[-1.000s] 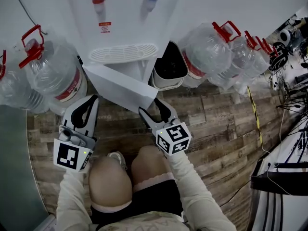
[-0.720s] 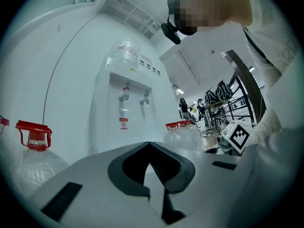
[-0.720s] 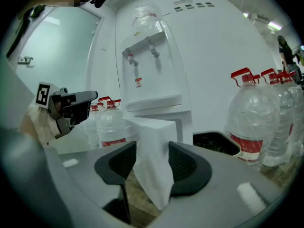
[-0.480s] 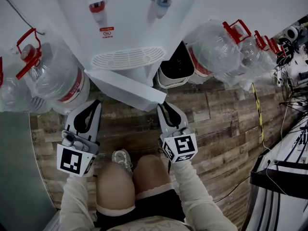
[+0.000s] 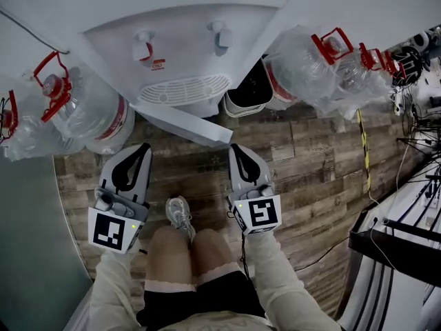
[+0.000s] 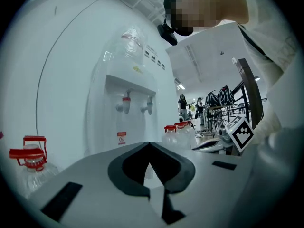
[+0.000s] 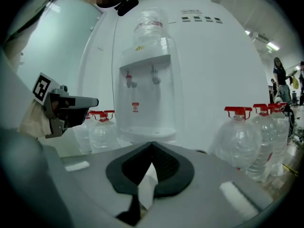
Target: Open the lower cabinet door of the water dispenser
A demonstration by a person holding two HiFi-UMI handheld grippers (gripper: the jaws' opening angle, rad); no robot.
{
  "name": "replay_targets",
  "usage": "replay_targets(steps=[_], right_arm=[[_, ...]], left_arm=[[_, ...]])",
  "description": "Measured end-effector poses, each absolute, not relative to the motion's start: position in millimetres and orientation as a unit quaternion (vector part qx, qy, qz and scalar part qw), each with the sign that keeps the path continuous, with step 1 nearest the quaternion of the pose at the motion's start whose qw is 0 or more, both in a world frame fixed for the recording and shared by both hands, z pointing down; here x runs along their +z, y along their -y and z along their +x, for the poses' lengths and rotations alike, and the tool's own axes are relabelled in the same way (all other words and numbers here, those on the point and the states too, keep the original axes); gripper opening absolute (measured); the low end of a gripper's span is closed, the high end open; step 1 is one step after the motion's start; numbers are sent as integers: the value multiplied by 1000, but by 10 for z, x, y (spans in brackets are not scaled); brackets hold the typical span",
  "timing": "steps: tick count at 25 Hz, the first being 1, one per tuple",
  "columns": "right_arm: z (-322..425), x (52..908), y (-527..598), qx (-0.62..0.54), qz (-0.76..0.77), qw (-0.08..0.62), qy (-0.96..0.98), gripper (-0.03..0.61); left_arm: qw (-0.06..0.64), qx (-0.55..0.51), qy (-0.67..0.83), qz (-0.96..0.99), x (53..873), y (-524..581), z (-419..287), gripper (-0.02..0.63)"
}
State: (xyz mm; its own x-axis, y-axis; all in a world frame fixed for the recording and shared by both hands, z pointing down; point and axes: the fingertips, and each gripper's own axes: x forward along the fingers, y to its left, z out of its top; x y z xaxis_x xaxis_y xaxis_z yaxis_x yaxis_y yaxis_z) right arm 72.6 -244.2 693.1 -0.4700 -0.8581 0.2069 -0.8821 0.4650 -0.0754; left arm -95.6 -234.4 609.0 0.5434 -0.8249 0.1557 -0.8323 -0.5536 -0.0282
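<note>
The white water dispenser [image 5: 179,40] stands ahead, with a red and a blue tap. Its lower cabinet door [image 5: 180,124] hangs swung open toward me as a white slanted panel. My left gripper [image 5: 145,145] is shut and empty, just left of the door's free end and clear of it. My right gripper [image 5: 233,146] sits just right of the door's corner, apart from it; its jaws have just been closing and now meet with nothing between them. The dispenser [image 6: 130,113] rises beyond the closed tips of the left gripper [image 6: 148,145]. It [image 7: 145,94] shows likewise past the right gripper [image 7: 152,145].
Large clear water bottles with red caps stand left [image 5: 83,112] and right [image 5: 310,67] of the dispenser. A white bin with a dark inside [image 5: 248,95] sits beside it. Cables and frames [image 5: 413,136] crowd the right. My knees and a shoe [image 5: 180,216] are between the grippers.
The right gripper's jaws went from wide open beside the door's edge to closed. Both grippers lifted and now sit clear of the door, which stays open.
</note>
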Motion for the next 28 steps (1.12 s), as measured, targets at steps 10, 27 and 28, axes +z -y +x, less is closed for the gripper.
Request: replay_targets(steps=[10,27,28], right_arm=[[797,5494,2135,93,521,69,846,8],[730,3285,1652,58,511,68,855,8],[726,3180,1618,55,509,67,856,9]], left_arm=[[33,78,483,871,4775,2072,-959,2],[18,50,495,868,2712,1544,-957,2],[16,48,496,867,2614,1509,-959,2]])
